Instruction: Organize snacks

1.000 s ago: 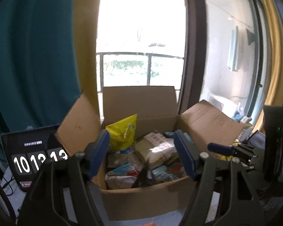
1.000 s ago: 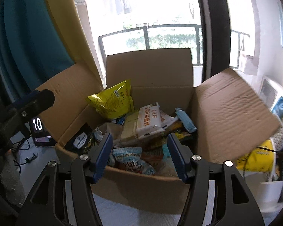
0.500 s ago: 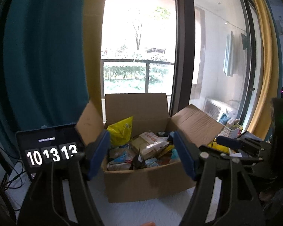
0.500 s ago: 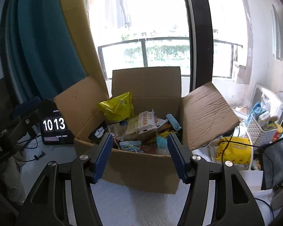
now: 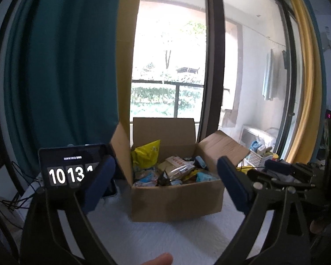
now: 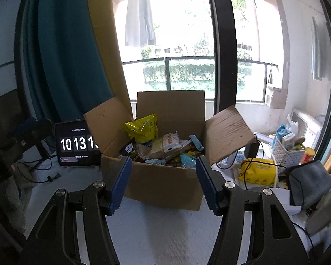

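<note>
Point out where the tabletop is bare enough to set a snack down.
Bare white tabletop lies in front of the cardboard box, between it and both open claws. A narrower strip runs between box and tablet clock. Right of the box is crowded: yellow packet, white basket, cables. The box itself is full.

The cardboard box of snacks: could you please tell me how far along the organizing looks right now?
Mostly done, it seems: the open brown cardboard box already holds a yellow snack bag and many mixed packets. Nothing is in hand; the left gripper and right gripper are both open and empty. A yellow packet on the cluttered side to the right may remain.
</note>
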Demonstrator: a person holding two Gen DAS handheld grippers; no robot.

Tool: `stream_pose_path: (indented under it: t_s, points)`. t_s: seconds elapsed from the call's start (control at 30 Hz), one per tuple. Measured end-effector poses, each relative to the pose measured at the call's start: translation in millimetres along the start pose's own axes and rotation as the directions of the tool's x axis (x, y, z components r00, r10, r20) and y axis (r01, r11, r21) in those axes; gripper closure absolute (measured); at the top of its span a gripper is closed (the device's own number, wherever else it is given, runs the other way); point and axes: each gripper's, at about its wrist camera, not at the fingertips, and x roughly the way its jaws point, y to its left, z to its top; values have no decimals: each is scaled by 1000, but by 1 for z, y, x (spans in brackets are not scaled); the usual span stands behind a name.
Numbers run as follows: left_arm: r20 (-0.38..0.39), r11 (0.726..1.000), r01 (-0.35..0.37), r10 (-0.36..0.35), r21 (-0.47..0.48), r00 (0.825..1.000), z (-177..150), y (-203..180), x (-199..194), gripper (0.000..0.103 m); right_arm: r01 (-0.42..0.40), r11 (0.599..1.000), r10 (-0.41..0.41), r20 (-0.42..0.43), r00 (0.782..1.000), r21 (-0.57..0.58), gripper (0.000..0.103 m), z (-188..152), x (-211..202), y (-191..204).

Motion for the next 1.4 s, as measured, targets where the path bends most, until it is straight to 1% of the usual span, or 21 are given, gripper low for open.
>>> stream_pose_path:
  t_s: [0.1,0.17,0.33,0.47,0.57,0.67,0.77,0.87,0.93,1.03,1.2,1.3,1.4]
  points:
    - [16,1000,-11,10,16,1000,-4,-3,-17,8,14,1000,-14,27,1000,-7,38,-3,-19,4]
    - [27,1000,-18,18,17,999,-7,-3,-28,8,16,1000,-16,38,999,-8,35,-6,-30,6]
    - [53,999,-26,25,21,998,-17,-2,-51,8,37,999,-35,73,997,-30,34,-11,-57,15]
    - [74,998,-57,54,42,996,-27,-3,-71,8,45,998,-41,100,994,-39,34,-16,-78,20]
    - [81,998,-51,47,45,996,-31,-2,-83,8,48,998,-44,110,993,-37,34,-22,-92,23]
    - [98,999,-30,27,36,995,-38,0,-99,8,58,998,-53,125,991,-37,34,-32,-105,29]
    - [119,999,-33,29,31,993,-42,2,-112,8,71,996,-64,138,988,-44,34,-41,-116,35]
    - [164,995,-90,82,40,983,-49,0,-128,8,74,996,-66,152,986,-47,34,-49,-127,40]
    - [177,995,-96,89,30,980,-54,1,-137,8,99,993,-87,177,980,-60,34,-55,-136,43]
    - [182,995,-96,93,9,979,-62,4,-146,8,110,992,-95,194,976,-67,34,-64,-145,46]
    - [174,996,-87,85,3,981,-81,4,-158,8,126,990,-110,217,970,-63,30,-80,-161,49]
    - [177,995,-100,100,-9,979,-93,3,-167,8,126,990,-108,230,967,-65,29,-94,-171,52]
    - [173,996,-80,84,-30,981,-103,2,-175,8,131,988,-109,232,967,-79,29,-107,-177,55]
